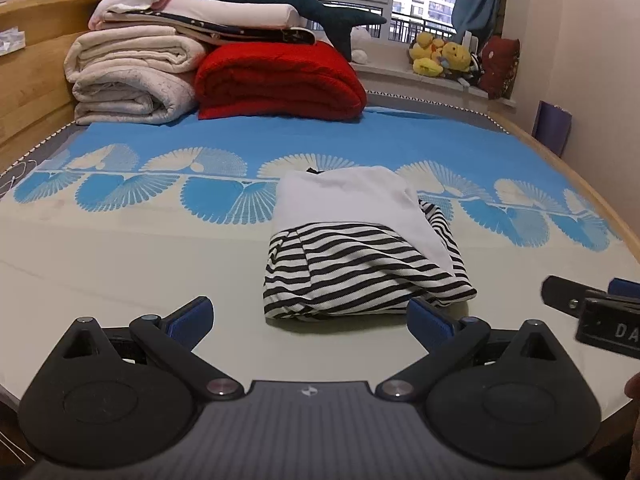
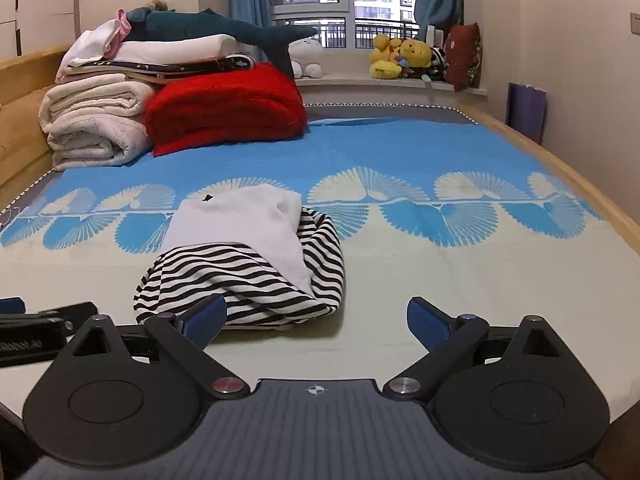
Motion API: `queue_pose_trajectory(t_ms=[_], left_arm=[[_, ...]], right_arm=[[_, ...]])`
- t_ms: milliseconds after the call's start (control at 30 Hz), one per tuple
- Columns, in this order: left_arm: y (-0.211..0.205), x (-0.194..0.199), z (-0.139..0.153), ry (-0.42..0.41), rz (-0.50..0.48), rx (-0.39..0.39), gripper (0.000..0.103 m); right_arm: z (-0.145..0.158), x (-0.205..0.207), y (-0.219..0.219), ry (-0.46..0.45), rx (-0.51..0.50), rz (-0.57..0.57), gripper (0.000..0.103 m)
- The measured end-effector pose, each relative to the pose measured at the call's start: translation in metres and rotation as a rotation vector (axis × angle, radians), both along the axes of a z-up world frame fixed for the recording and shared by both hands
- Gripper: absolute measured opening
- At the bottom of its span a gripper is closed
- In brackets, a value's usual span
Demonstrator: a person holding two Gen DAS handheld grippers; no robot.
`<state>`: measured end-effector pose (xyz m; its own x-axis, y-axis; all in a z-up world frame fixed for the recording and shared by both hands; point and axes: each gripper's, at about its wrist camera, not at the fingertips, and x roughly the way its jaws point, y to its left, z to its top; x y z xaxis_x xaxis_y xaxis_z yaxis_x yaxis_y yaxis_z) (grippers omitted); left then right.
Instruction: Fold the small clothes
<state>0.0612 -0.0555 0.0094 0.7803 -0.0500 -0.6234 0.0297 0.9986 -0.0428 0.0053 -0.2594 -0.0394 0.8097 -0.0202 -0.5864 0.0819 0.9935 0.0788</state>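
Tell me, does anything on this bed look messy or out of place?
Only slightly: the folded striped garment is uneven, with a striped bulge sticking out from under its white panel on the right side. The stacked blankets look tidy.

Small white & b/w-striped garment (image 1: 360, 248) lies folded in compact bundle, mid-bed on sheet (image 1: 120, 248).

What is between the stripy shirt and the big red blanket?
Only the bed sheet: first its cream part, then the blue fan pattern. Nothing else lies between the folded striped shirt and the red blanket, in both wrist views.
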Motion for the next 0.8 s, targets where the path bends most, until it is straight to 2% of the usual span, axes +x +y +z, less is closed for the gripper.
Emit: queue_pose_trajectory(t_ms=[167, 333, 800], left_arm=[[0.000, 0.003, -0.007, 0.007, -0.017, -0.037, 0.103], [-0.004, 0.007, -0.010, 0.022, -0.021, -0.034, 0.103], [-0.003, 0.010, -0.012, 0.045, -0.017, -0.045, 0.103]], right_arm=[[-0.002, 0.003, 0.014, -0.004, -0.025, 0.033, 0.097], [-0.004, 0.004, 0.019, -0.003, -0.064, 0.044, 0.097], [-0.005, 0.006, 0.016, 0.001, -0.018, 0.031, 0.097]])
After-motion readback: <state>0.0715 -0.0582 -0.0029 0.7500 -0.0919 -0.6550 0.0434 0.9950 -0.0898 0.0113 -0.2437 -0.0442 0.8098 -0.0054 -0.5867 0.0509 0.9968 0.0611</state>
